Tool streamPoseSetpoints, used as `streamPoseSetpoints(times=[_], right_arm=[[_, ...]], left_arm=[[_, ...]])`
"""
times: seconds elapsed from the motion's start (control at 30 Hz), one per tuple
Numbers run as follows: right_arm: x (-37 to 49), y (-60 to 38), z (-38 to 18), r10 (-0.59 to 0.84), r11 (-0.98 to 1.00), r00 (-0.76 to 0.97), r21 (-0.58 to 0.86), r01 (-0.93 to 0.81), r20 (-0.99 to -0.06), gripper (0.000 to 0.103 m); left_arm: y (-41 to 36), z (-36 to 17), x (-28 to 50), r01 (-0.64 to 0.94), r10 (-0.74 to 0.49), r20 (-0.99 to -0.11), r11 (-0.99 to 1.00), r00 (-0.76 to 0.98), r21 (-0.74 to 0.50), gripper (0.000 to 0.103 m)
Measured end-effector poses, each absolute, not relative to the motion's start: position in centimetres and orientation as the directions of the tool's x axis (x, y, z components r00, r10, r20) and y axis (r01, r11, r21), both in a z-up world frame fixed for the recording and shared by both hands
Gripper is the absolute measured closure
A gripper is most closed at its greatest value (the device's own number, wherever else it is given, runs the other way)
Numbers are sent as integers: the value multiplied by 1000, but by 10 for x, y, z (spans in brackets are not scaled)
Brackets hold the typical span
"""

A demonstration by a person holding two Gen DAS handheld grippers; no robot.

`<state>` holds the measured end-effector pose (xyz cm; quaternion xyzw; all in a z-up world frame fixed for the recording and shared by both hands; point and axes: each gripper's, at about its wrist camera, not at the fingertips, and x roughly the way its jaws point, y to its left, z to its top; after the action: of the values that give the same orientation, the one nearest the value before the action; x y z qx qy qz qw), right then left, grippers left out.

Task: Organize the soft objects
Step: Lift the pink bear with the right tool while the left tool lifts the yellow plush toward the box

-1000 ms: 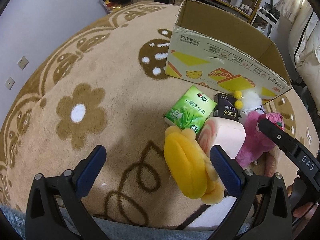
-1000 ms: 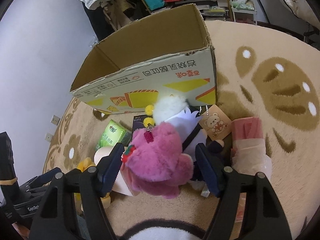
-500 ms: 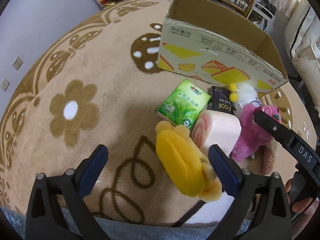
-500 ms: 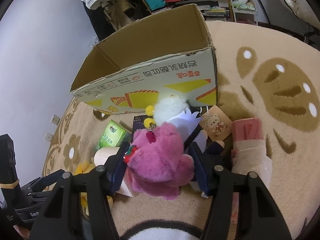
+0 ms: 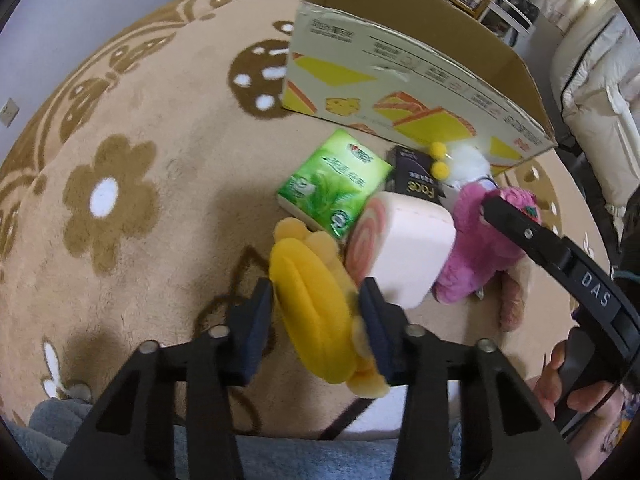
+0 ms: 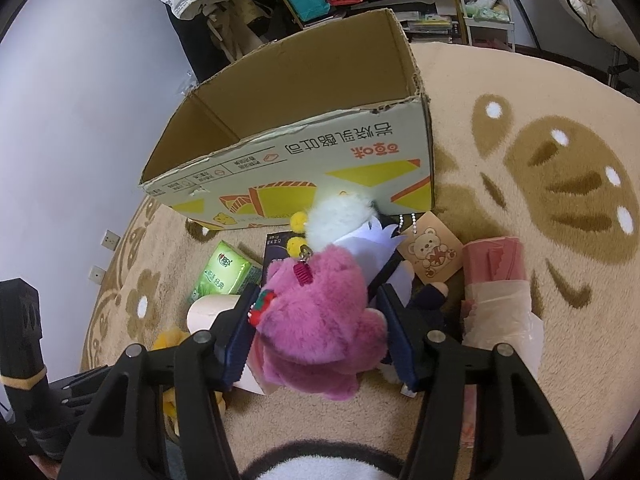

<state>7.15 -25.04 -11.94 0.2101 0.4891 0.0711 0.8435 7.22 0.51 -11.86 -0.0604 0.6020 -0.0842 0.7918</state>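
The left gripper is seen closing, its blue pads pressed on a yellow plush toy lying on the beige patterned carpet. Just beyond it, a pink swirl-ended foam roll and a green tissue pack are found. The right gripper is clamped on a pink furry plush bear. Farther ahead, an open cardboard box is seen.

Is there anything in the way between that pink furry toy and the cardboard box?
Yes. The white fluffy toy lies against the cardboard box's near wall, directly between it and the pink plush. The box's top is open.
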Motion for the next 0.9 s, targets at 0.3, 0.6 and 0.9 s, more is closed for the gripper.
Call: streamPoseSetpoints(times=[0.3,0.6,0.9], right_arm=[[70,-248,-115,330,906,527,419,55,-783,42],[66,-247,-110,323,910,542,411,46,-776,43],[66,-247,-110,310,914,546,402,55,-778,43]], left_arm=[[7,-115,70,45,-191,-937,981,291,-186,68],[10,-113,68,46,-189,-930,982,316,-184,73],[5,-108,65,76,-180,-924,984,338,-163,74]])
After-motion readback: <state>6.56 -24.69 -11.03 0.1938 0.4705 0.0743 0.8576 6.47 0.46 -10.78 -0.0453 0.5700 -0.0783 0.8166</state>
